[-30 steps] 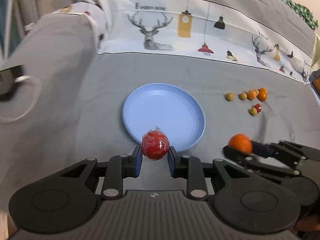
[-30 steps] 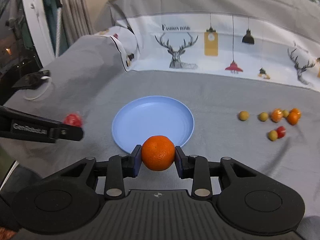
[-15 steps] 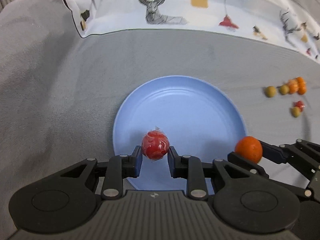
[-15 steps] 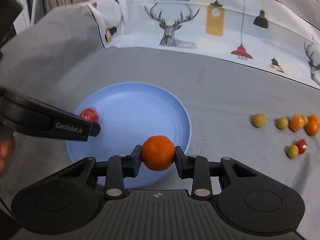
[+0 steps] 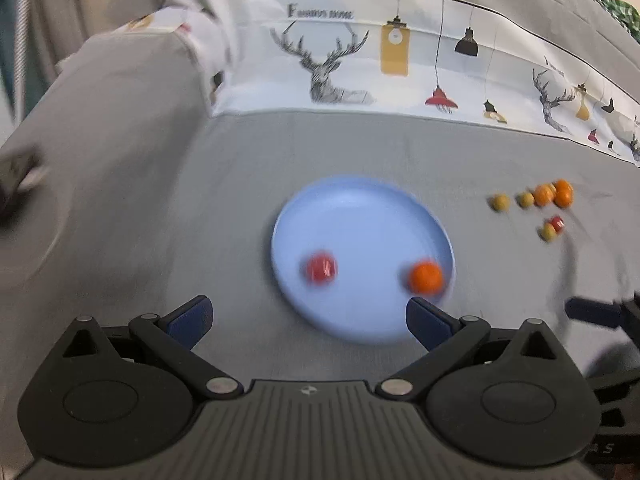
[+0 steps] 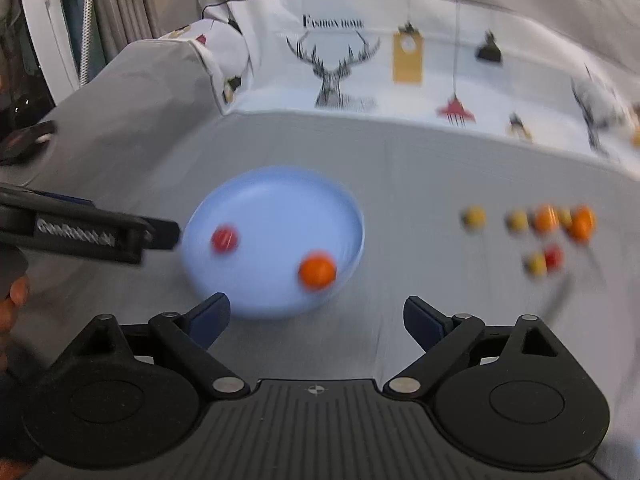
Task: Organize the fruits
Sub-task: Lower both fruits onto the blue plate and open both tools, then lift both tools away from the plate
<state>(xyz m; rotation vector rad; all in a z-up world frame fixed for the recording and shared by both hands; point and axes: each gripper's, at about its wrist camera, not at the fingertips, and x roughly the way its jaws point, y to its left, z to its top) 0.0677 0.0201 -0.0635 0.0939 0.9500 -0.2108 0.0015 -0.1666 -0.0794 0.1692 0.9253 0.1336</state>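
Observation:
A light blue plate [image 5: 360, 216] lies on the grey cloth; it also shows in the right wrist view [image 6: 280, 200]. On it lie a red fruit [image 5: 319, 267] at the left and an orange [image 5: 426, 277] at the right, also seen as the red fruit [image 6: 224, 239] and the orange [image 6: 317, 270] from the right. My left gripper [image 5: 308, 318] is open and empty, drawn back from the plate's near edge. My right gripper [image 6: 316, 318] is open and empty, near the plate's near right edge. Both views are blurred.
Several small yellow, orange and red fruits [image 5: 544, 200] lie on the cloth right of the plate, also in the right wrist view [image 6: 544, 232]. A printed deer cloth [image 5: 340, 64] rises behind. A dark object [image 6: 24, 140] lies at far left.
Both grippers opened and let go: the red fruit and the orange now lie on the plate. Both grippers pulled back and up from the plate.

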